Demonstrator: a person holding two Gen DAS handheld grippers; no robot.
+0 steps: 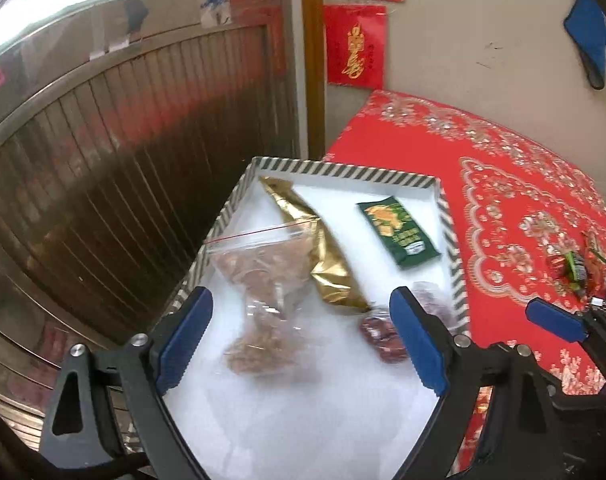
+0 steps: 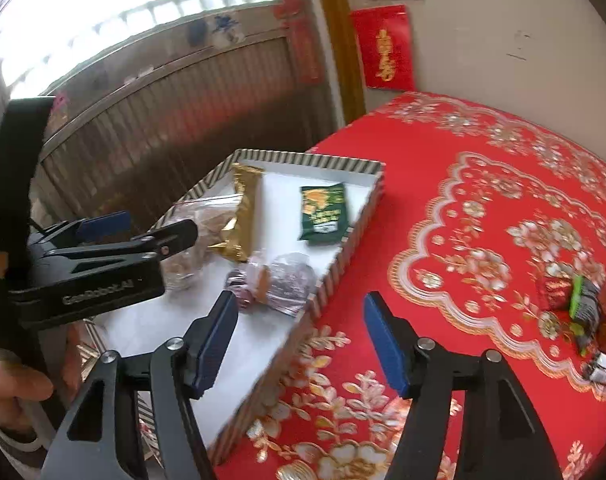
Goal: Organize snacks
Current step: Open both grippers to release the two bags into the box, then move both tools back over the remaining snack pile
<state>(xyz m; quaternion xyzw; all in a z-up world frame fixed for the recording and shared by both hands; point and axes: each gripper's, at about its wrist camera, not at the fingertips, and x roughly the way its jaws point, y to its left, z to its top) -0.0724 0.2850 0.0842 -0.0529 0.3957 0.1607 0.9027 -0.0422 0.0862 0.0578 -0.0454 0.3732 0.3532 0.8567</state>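
Observation:
A tray with a striped rim (image 1: 343,170) and a white floor holds a gold packet (image 1: 327,256), a green packet (image 1: 399,232), a clear zip bag of brown snacks (image 1: 263,280) and a clear bag of dark red pieces (image 1: 379,332). My left gripper (image 1: 301,308) hangs open above the zip bag and touches nothing. My right gripper (image 2: 299,304) is open over the tray's near right rim (image 2: 335,276), with nothing between its pads. A small pile of wrapped snacks (image 2: 575,300) lies on the red cloth to the right.
The red flowered tablecloth (image 2: 463,208) covers the table right of the tray. A brown slatted door (image 1: 123,160) stands left of the tray, and a wall with red paper decorations (image 1: 355,44) is behind. A person's hand (image 2: 11,384) holds the left tool.

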